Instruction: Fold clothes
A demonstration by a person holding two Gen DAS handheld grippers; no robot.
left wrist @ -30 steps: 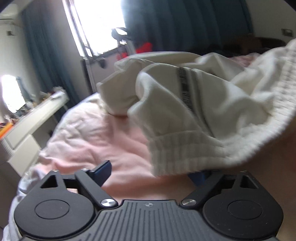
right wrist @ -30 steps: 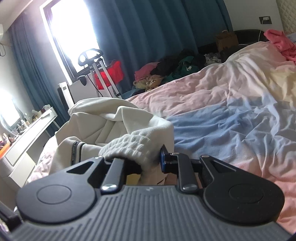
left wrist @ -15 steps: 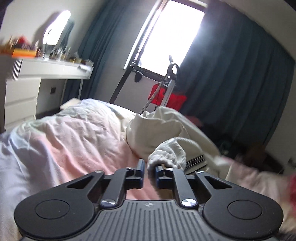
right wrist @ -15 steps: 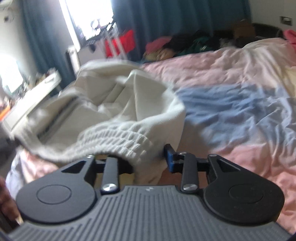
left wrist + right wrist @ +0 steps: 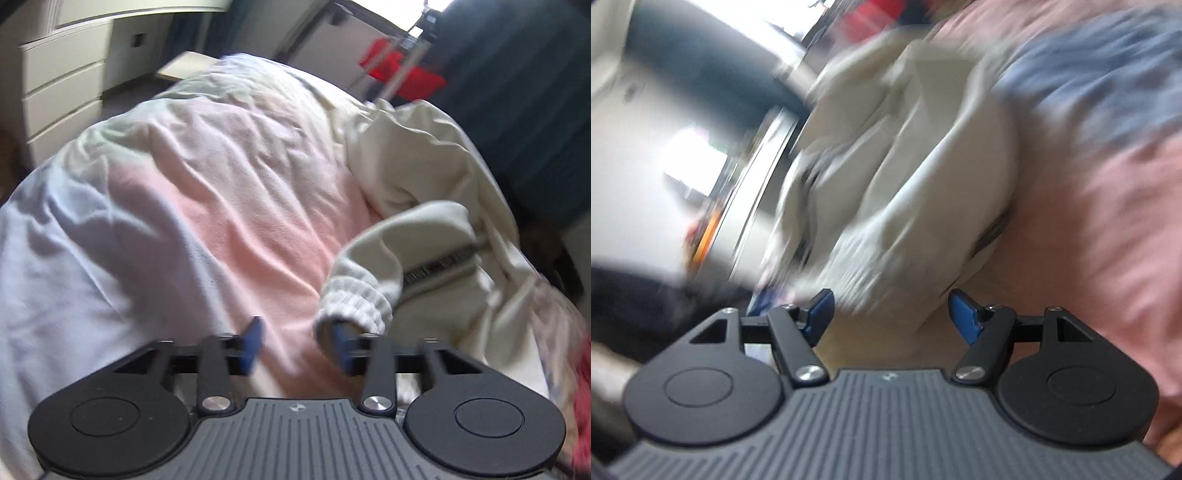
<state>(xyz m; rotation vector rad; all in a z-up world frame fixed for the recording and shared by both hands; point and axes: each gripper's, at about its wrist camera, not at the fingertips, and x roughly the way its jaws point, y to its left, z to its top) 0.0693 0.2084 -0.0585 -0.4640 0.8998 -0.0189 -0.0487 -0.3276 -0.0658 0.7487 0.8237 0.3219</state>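
Note:
A cream sweatshirt with ribbed cuffs and a dark printed stripe lies crumpled on the pink and pale blue bedspread. My left gripper is open; a ribbed cuff hangs over its right fingertip, with nothing pinched. In the blurred right wrist view the sweatshirt lies just ahead of my right gripper, which is open and empty, with the ribbed hem close above the gap.
A white chest of drawers stands left of the bed. A red item on a metal stand and dark blue curtains are beyond the bed. The bedspread stretches away to the right.
Both grippers have opened and let go of the sweatshirt's ribbed edges. The left view tipped down toward the bed. The right view rolled sideways and is blurred with motion.

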